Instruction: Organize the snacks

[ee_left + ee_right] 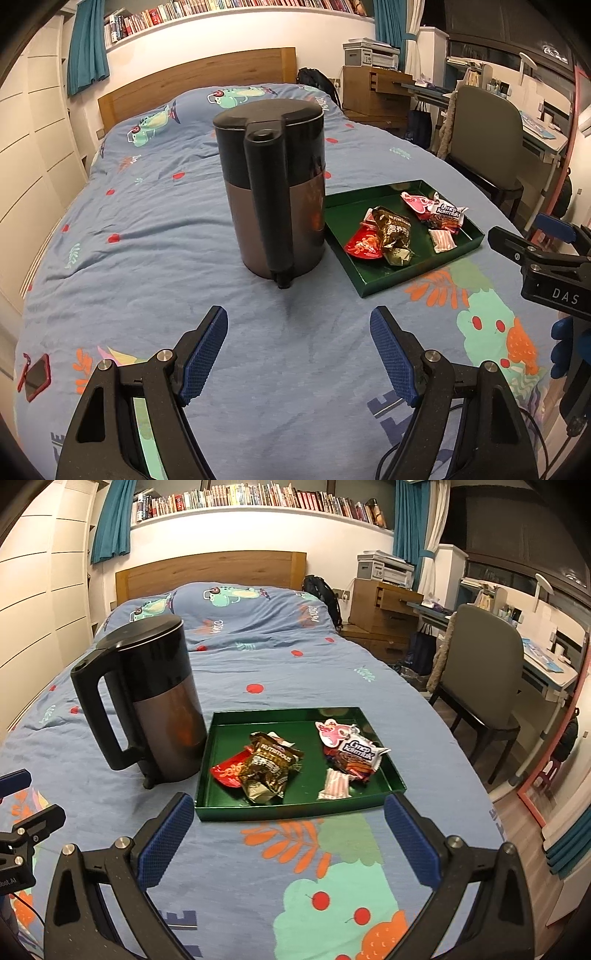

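Bed [258, 672]: wooden headboard [210, 570] at the far end, covered edge to edge by a blue printed duvet, lightly creased.

Lying directly on it:
- Kettle [147, 701], dark with black lid and handle, upright, around the middle of the bed, toward the left edge.
- Green tray [295, 808], shallow, just beside the kettle on the side toward the right edge; holds several wrapped snacks.
- Red-framed flat object [35, 376], small, near the left edge at the near end; cannot identify further.
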Demonstrator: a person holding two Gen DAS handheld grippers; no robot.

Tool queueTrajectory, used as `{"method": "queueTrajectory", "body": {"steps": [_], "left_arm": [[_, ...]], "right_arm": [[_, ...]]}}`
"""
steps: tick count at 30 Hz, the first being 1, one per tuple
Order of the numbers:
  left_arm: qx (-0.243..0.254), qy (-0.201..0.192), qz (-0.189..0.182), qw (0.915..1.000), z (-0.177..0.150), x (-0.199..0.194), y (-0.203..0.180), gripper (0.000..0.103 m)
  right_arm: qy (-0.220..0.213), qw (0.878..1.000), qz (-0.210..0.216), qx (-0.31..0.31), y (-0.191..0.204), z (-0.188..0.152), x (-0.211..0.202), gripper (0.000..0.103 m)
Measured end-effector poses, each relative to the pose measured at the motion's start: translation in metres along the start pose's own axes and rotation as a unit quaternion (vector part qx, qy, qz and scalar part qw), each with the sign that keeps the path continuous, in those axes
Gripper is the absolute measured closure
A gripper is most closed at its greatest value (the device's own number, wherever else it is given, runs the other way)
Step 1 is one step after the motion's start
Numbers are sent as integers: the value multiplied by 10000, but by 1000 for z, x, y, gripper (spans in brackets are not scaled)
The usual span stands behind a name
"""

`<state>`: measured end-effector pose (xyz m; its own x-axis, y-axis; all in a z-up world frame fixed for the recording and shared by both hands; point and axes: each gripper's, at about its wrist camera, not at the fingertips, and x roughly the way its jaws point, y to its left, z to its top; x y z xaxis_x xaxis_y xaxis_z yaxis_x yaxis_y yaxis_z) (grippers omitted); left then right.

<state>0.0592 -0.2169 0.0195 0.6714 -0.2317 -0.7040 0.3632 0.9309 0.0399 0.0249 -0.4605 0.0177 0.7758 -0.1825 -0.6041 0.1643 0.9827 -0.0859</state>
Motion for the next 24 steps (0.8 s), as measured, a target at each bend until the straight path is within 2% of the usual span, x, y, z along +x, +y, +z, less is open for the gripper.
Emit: {"method": "queueTrajectory", "body": {"steps": [12,24], "left_arm": [[11,61,42,10000,-1,3,-5,28],[-6,52,39,10000,-1,2,-6,28]], "right_arm": [[24,9999,-119,98,-29,-3,2,0],[7,9999,-127,51,-32,-6,2,0]]}}
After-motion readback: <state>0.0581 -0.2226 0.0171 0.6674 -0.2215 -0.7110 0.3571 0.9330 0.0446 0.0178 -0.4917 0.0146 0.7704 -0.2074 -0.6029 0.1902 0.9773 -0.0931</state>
